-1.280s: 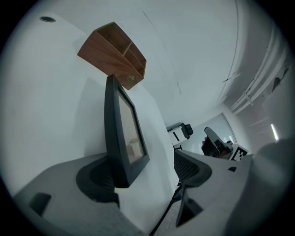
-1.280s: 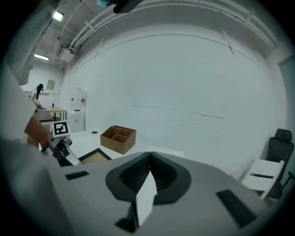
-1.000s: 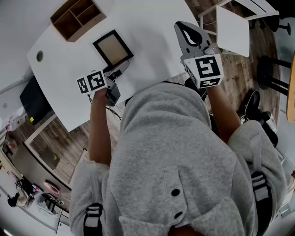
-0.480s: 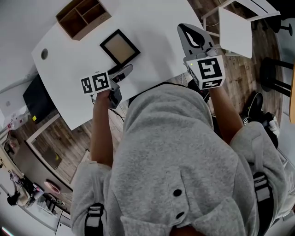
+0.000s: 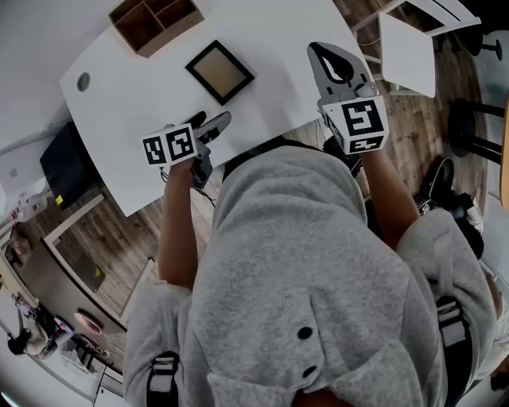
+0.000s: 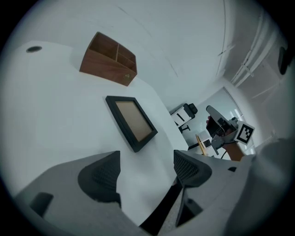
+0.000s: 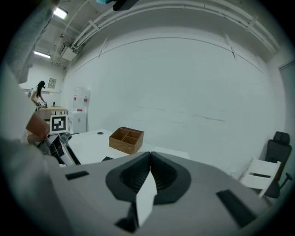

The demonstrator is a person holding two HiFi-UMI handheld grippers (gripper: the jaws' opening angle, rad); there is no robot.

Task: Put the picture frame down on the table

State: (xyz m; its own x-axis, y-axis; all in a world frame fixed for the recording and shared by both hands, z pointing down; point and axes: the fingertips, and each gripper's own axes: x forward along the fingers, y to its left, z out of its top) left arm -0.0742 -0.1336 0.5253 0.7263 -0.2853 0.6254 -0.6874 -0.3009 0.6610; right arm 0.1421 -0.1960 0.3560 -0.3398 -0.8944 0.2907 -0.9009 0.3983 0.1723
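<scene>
Black-rimmed rectangular picture frame [image 5: 219,71] with a tan panel lies flat on the white surface [image 5: 270,40], clear of both tools. Left gripper [image 5: 208,127] is near the surface's edge, at the frame's 6 o'clock in the head view, its jaws spread wide with nothing between them. Right gripper [image 5: 322,54] is at the frame's 3 o'clock, jaws pressed together and empty. Brown wooden compartment box [image 5: 155,22] stands at the frame's 11 o'clock.
</scene>
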